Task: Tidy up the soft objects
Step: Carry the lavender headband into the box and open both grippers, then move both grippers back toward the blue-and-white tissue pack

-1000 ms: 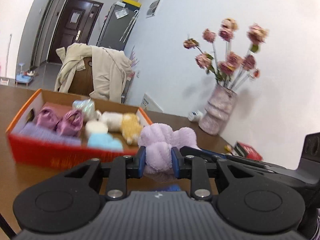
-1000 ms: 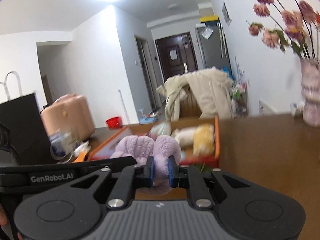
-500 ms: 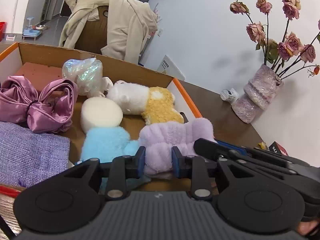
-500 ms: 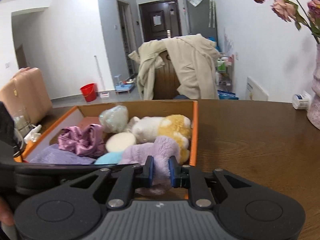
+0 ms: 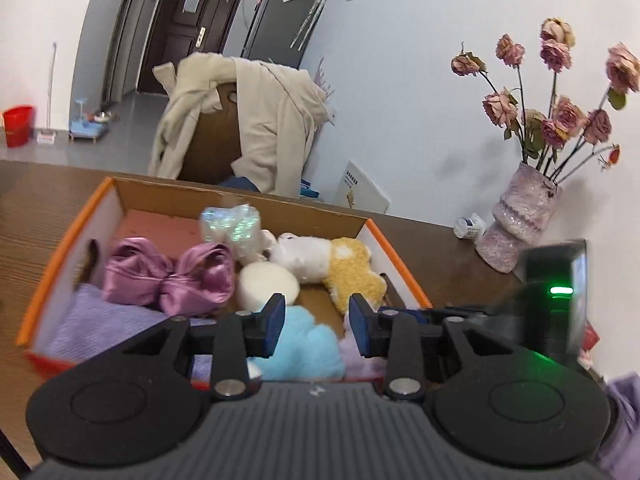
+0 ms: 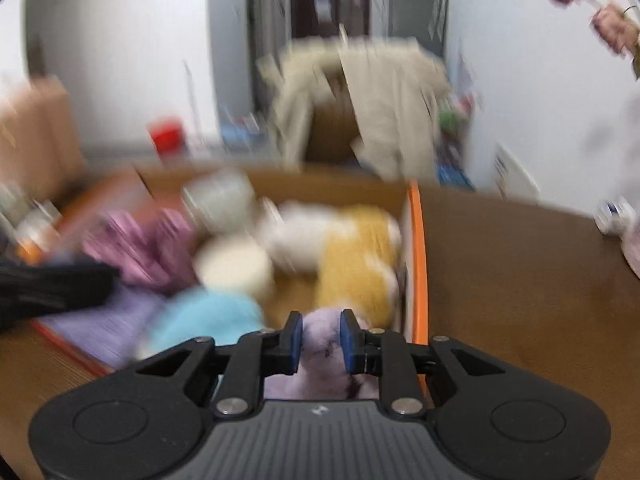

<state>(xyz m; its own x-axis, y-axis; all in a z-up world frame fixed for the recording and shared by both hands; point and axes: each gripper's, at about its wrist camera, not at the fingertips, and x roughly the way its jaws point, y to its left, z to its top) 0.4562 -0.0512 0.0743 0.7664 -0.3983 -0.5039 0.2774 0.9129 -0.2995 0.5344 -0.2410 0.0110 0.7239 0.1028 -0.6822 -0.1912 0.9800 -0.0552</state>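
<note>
So the fluffy lilac plush headband sits in the near right corner of the orange-rimmed cardboard box, still pinched by the right tool, while the left tool, jaws just opened, hangs empty beside it.

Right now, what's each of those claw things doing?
Left gripper: open, has just been opening, holding nothing.
Right gripper: fingers around the lilac plush; has just been opening.
</note>
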